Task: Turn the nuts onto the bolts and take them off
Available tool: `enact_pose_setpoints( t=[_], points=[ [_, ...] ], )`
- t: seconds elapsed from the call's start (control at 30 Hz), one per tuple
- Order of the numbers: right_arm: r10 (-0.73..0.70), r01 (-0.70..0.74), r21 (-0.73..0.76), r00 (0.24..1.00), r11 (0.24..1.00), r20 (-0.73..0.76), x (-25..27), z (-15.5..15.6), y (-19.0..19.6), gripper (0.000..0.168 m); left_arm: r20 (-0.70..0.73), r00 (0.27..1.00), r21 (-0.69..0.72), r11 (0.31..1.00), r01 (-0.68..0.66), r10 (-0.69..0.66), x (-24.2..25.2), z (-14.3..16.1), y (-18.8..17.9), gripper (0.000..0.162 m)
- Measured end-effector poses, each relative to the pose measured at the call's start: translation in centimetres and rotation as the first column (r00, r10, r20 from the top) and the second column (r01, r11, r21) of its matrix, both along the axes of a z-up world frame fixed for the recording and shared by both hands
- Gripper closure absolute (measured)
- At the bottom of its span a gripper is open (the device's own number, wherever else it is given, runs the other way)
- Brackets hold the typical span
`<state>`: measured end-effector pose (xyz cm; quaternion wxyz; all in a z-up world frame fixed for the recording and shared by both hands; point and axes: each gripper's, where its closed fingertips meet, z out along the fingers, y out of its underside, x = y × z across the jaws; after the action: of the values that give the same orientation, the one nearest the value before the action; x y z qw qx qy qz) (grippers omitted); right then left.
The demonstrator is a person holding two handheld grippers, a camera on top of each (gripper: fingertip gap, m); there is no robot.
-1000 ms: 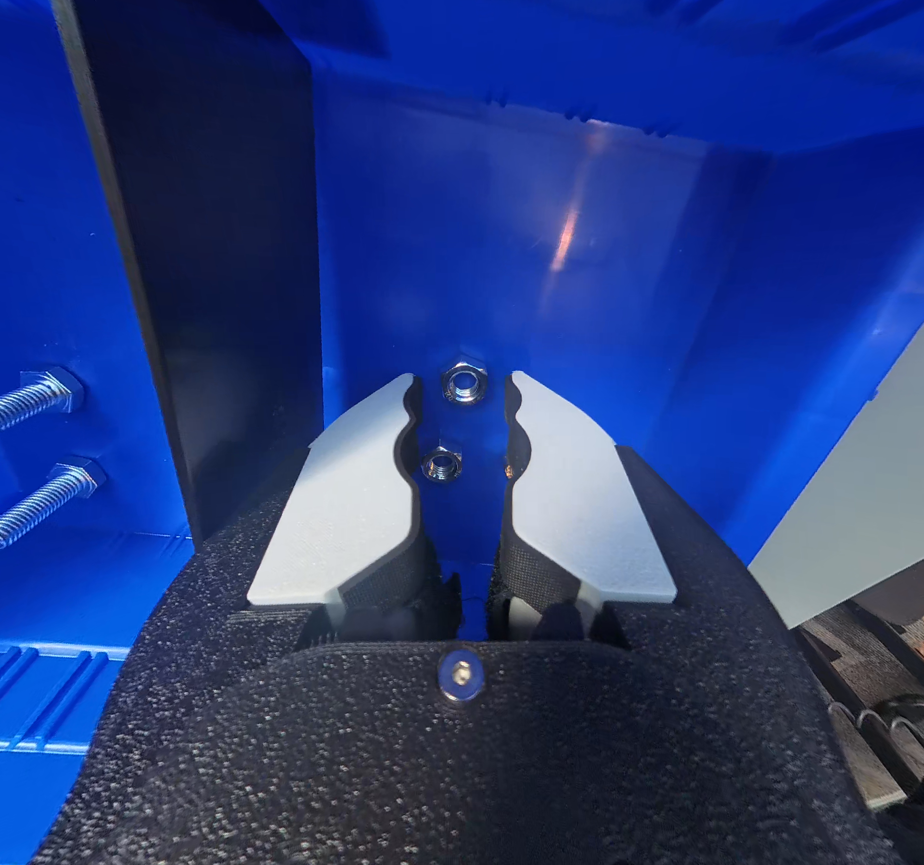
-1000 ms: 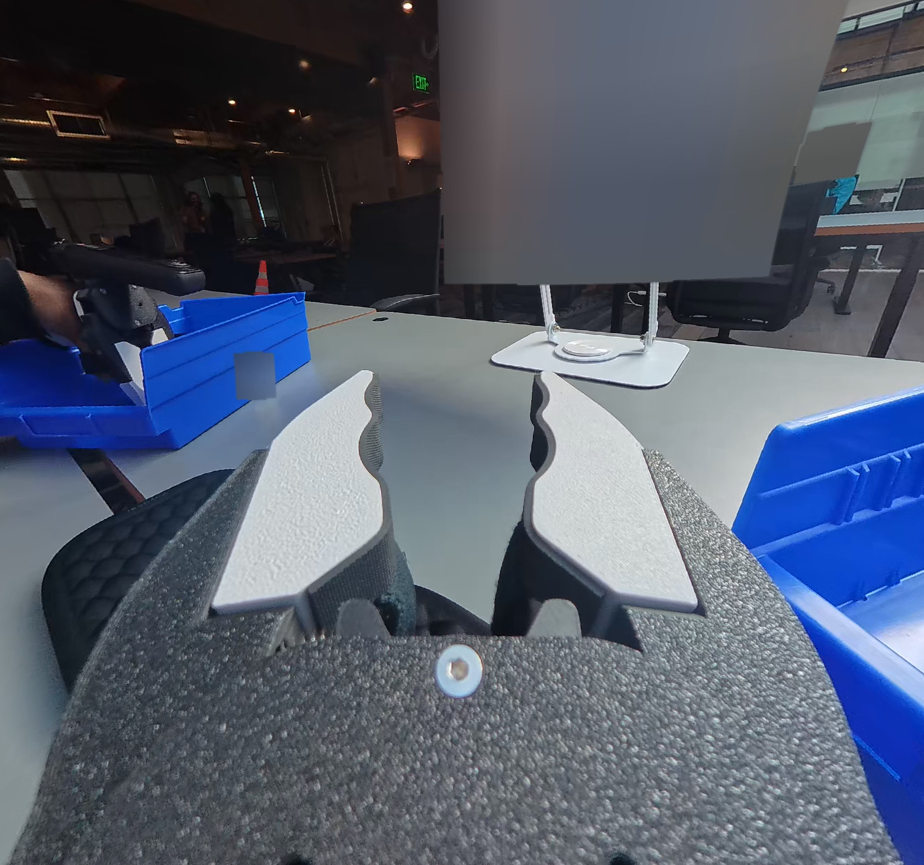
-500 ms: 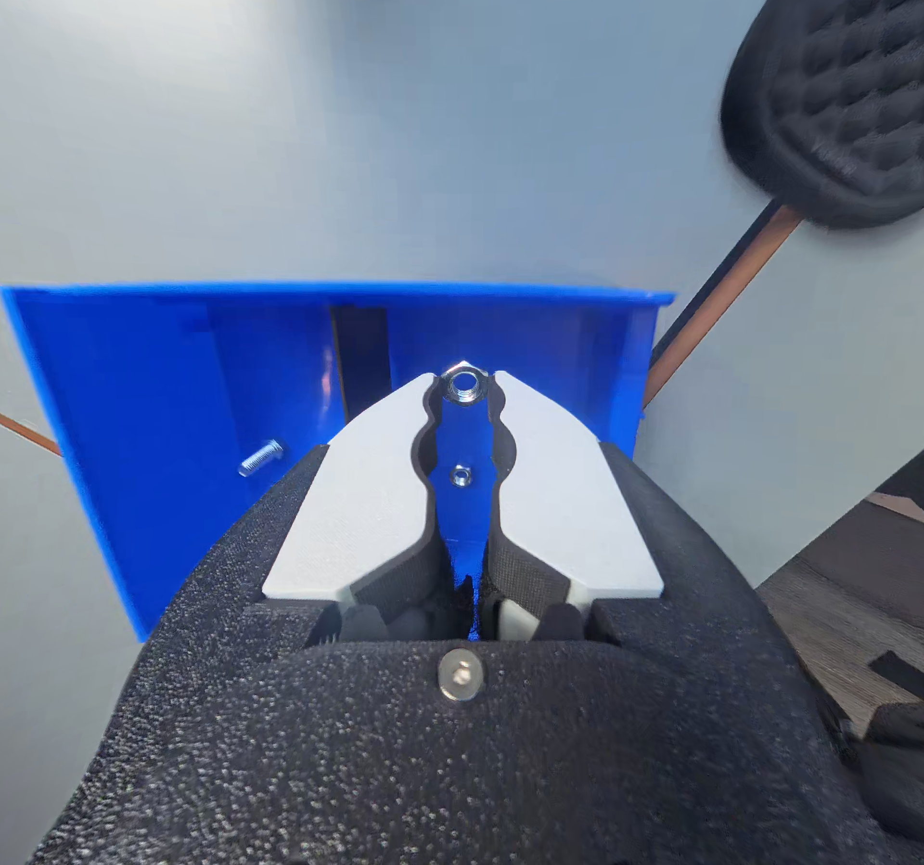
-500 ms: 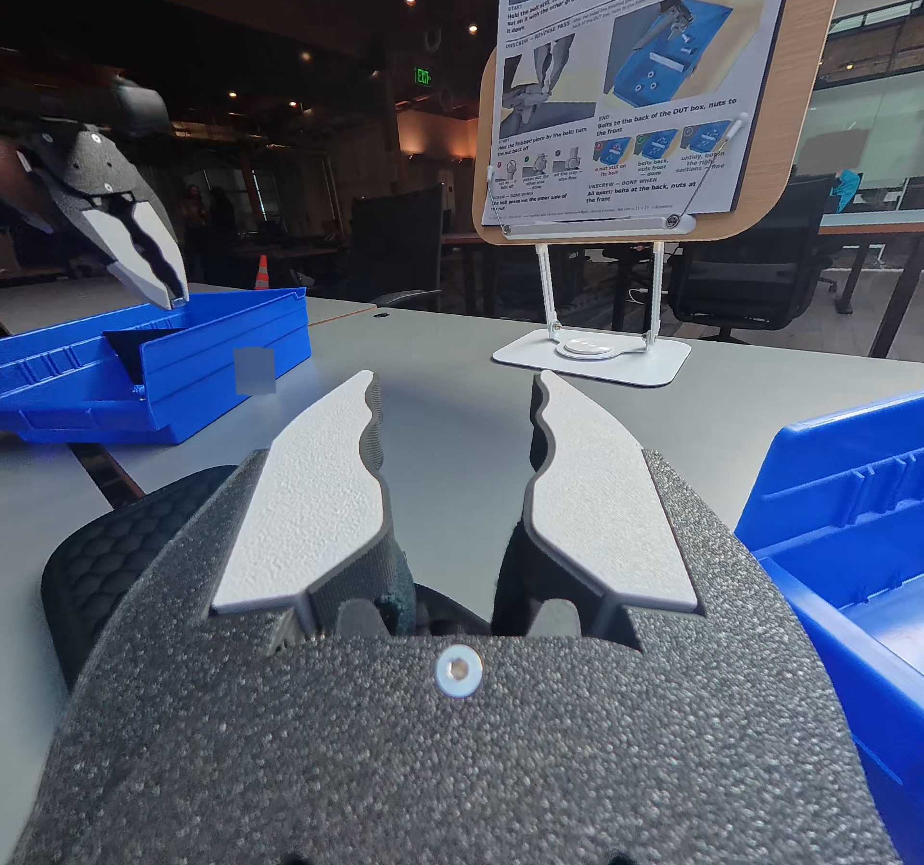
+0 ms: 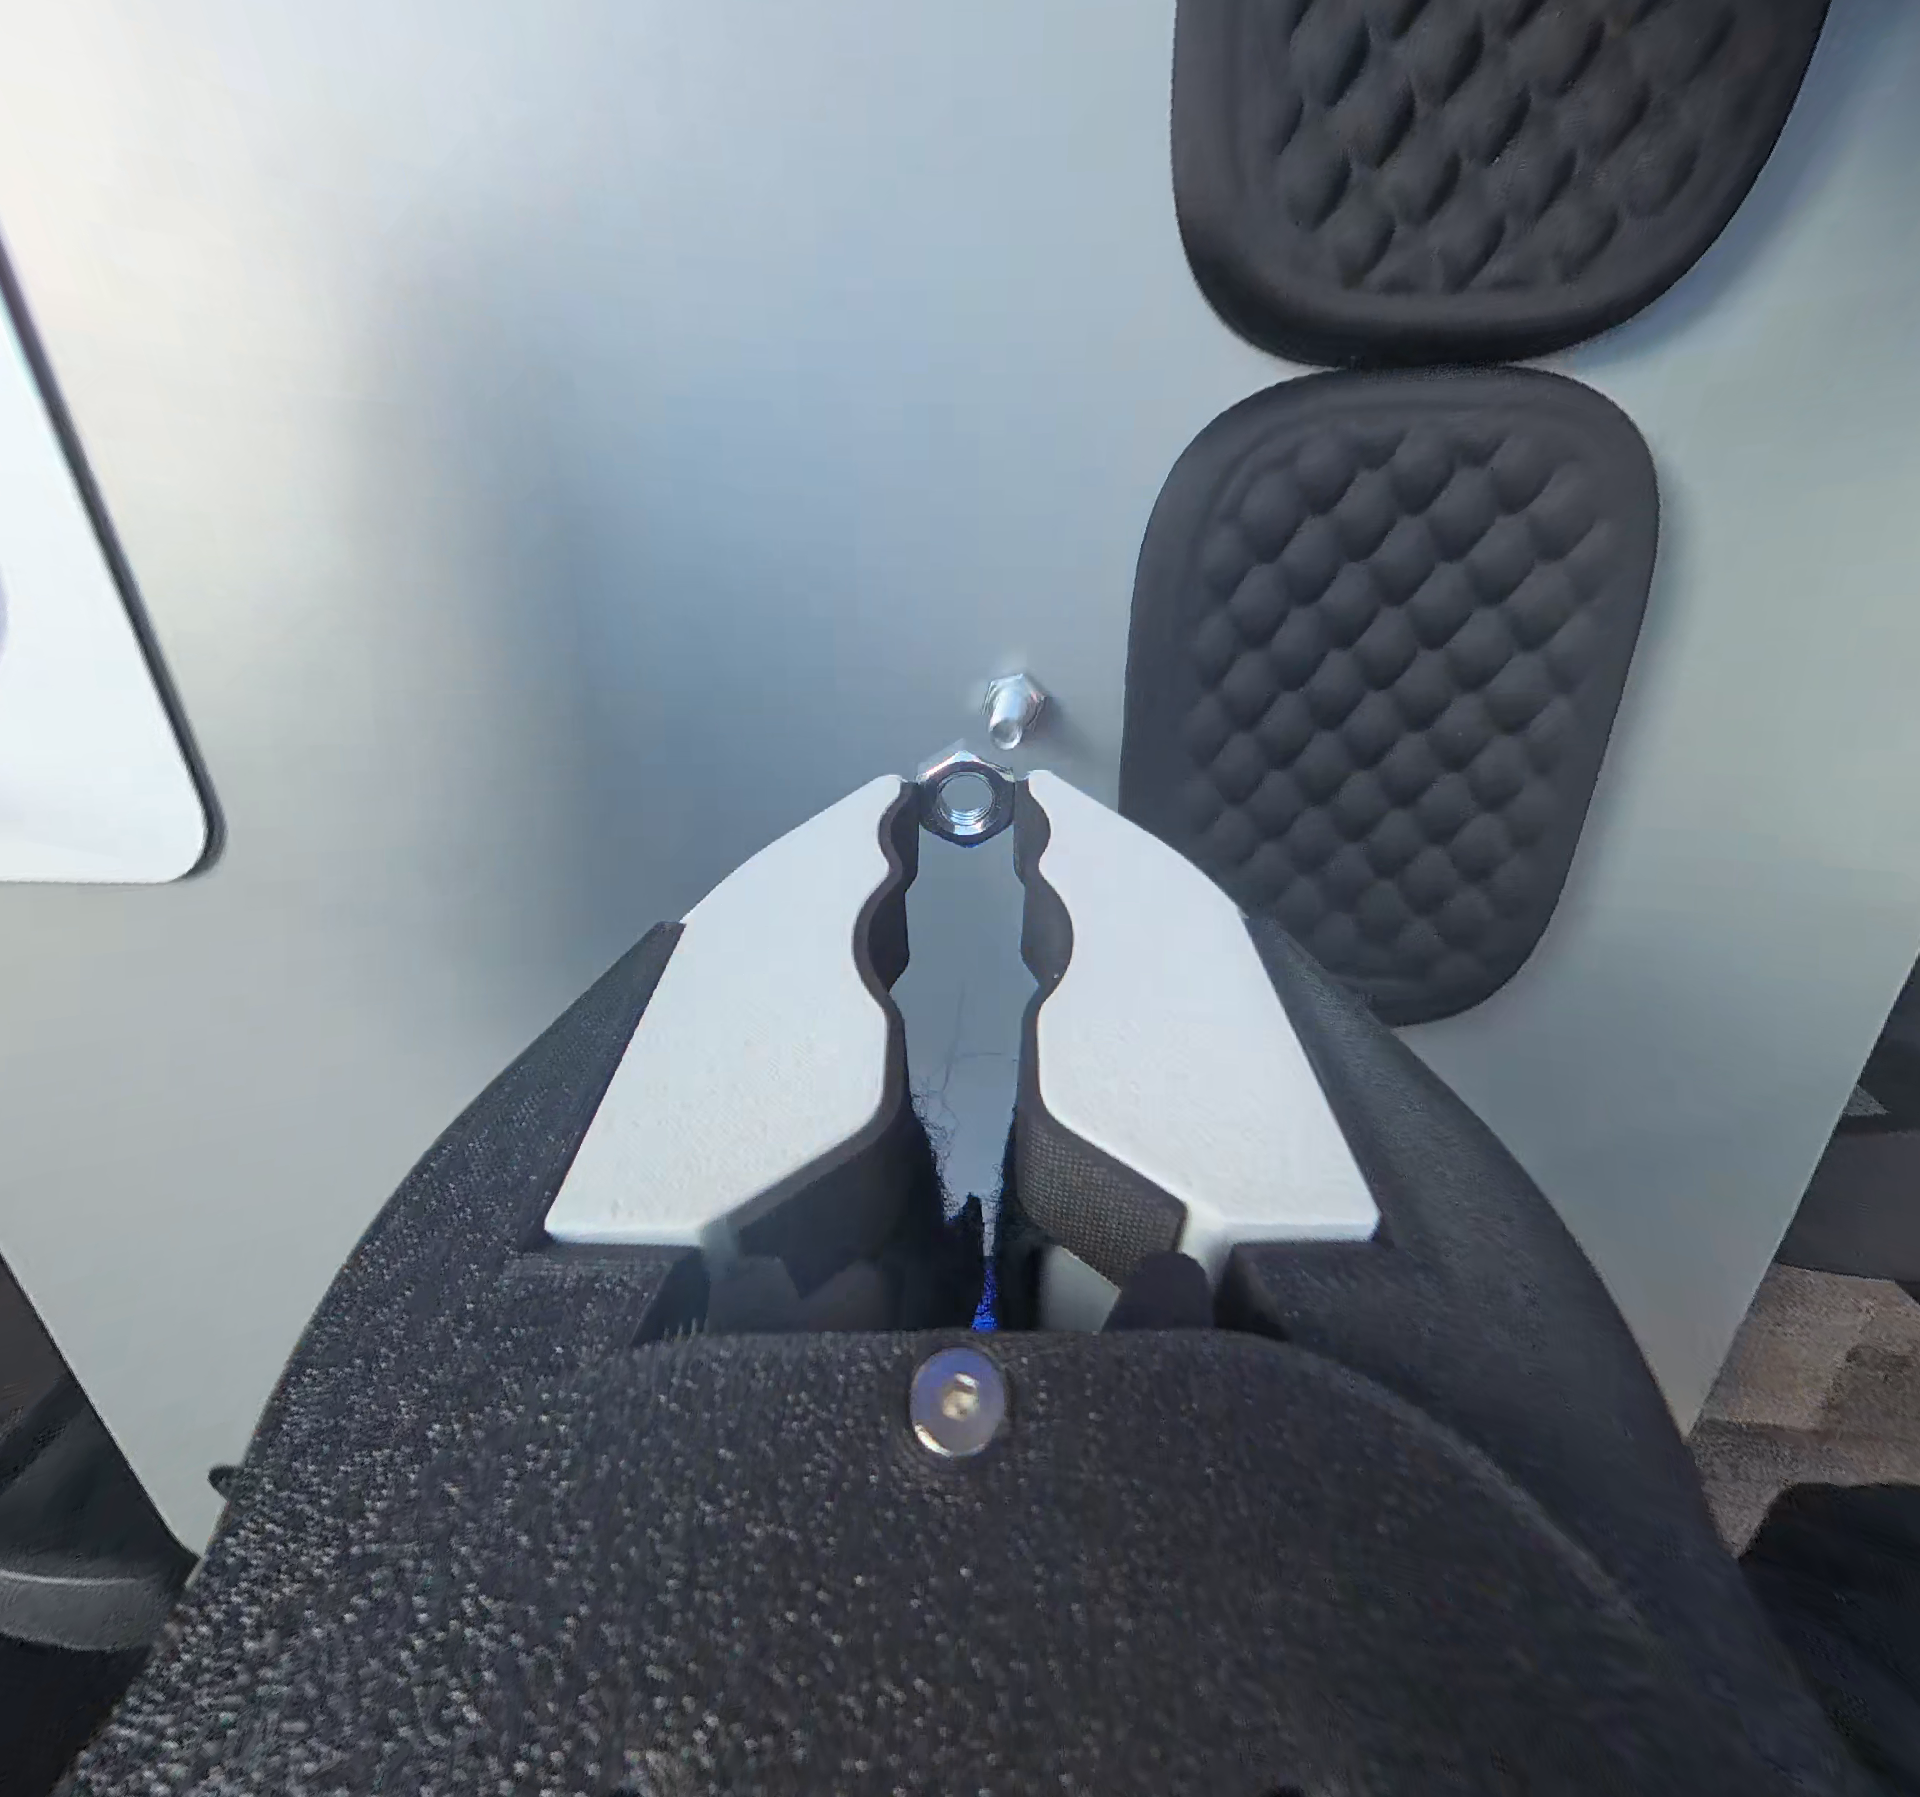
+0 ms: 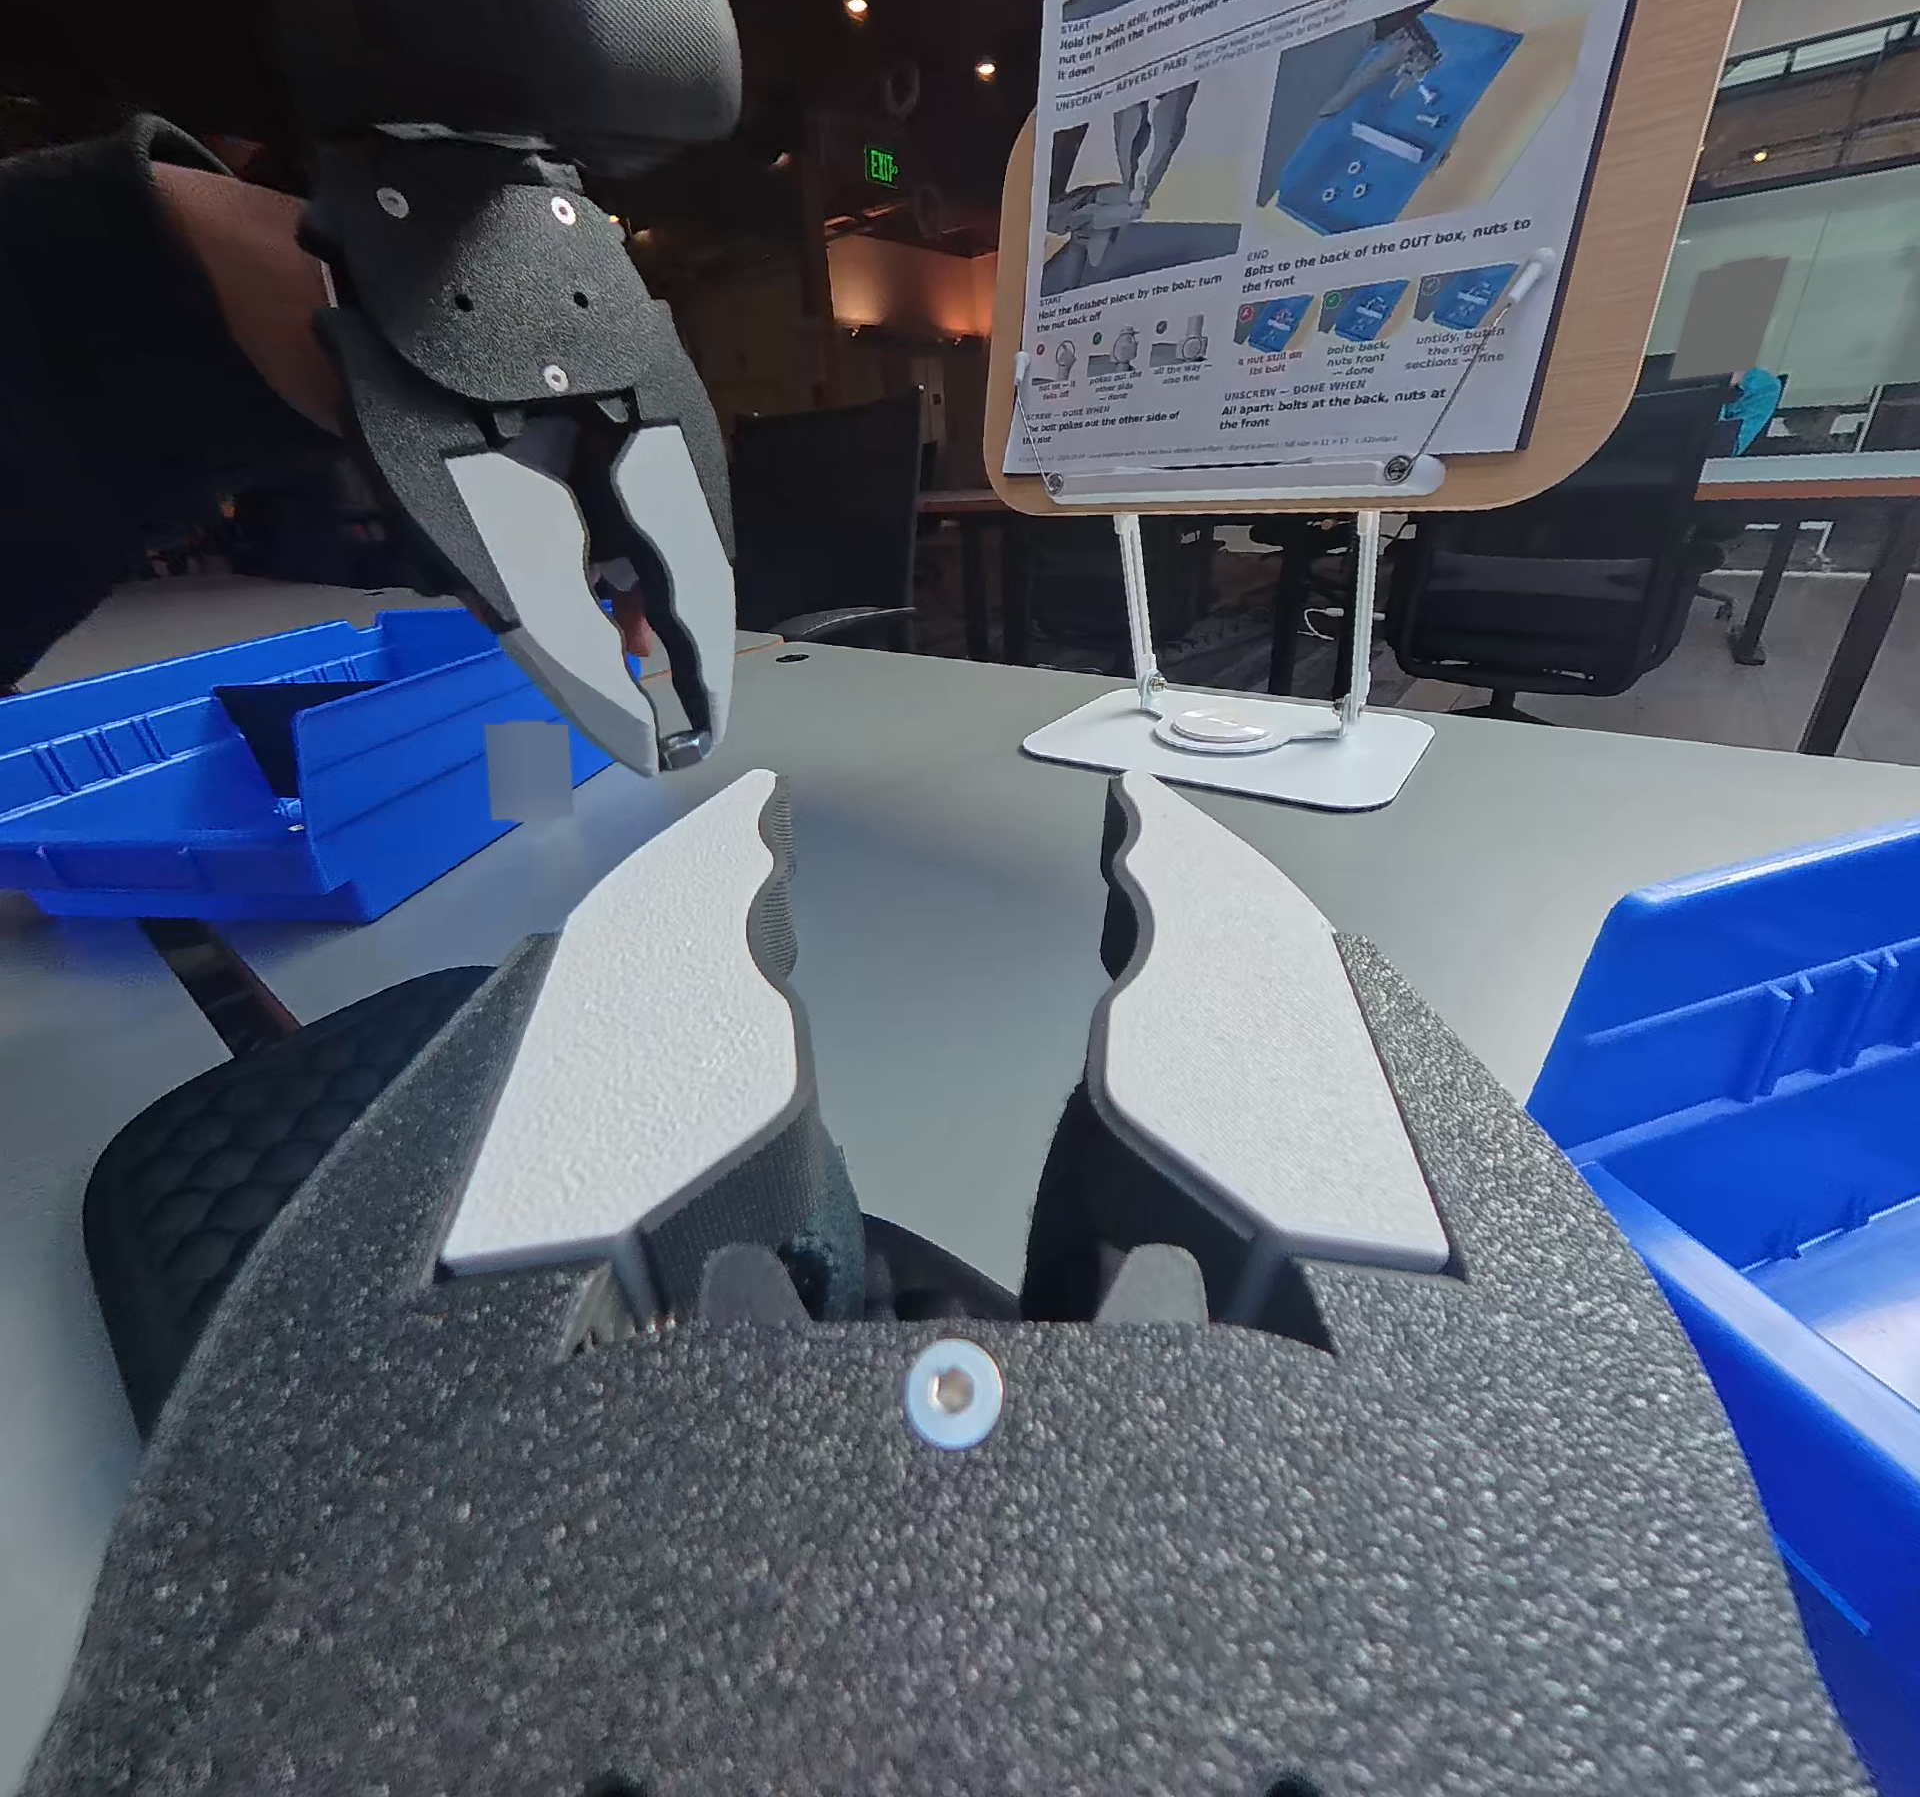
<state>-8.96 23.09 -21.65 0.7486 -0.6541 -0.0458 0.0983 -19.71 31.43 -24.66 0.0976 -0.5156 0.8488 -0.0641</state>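
Left tongs (image 5: 961, 791) pinch a nut (image 5: 958, 804) at frame centre above the table (image 5: 623, 397); right tongs (image 6: 940, 812) gape empty. I see no bolt, so I judge threading not yet begun.

Silvery metal nut (image 5: 961, 805), shiny, seen against pale grey table (image 5: 623, 397). Left gripper (image 5: 963, 791): light grey finger plates, black speckled foam body. Right gripper (image 6: 945, 812): same grey plates, same black speckle. Two black pads (image 5: 1392, 698) noted, embossed with a quilted diamond pattern. Bright blue bin (image 6: 208, 791) with black divider; second blue bin (image 6: 1766, 1124) at right. Stand board (image 6: 1621, 376) edged tan wood, white base.
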Motion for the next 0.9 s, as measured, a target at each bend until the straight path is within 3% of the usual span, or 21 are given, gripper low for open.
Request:
enact_pose_setpoints(
  t=[0.4,0.9],
  points=[
    [0.003,-0.003,-0.005,1.000,1.000,0.002,-0.1,0.0,0.0,0.112,-0.104,0.993,-0.026,0.998,0.054,-0.057,3.9,-7.4,-2.8,0.145],
    [0.003,-0.003,-0.004,1.000,1.000,-0.007,0.1,0.0,0.0,0.111,-0.111,0.992,-0.046,0.998,0.054,-0.059,5.2,-9.9,-3.7,0.145]
  ],
)
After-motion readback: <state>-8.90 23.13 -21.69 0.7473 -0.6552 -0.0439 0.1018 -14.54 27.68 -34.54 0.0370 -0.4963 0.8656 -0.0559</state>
